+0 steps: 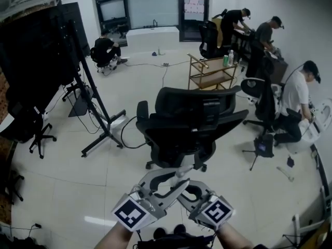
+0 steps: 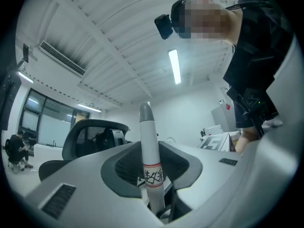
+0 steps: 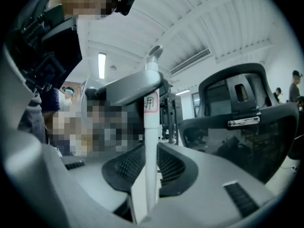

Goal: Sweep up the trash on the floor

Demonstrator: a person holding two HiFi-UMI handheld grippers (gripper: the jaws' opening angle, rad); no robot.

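Low in the head view my two grippers cross, the left gripper over the right gripper, both held near level above the pale floor. In the left gripper view the left gripper is shut on a white handle with a grey cap and a red-edged label, standing upright between the pads. In the right gripper view the right gripper is shut on a white pole with a grey hooked end and a label. The lower ends of both sticks are hidden. No trash shows on the floor.
A black office chair stands just ahead of me. A black screen on a wheeled stand is at the left, with cables on the floor. A wooden cart, a small tripod and several people at desks fill the right side.
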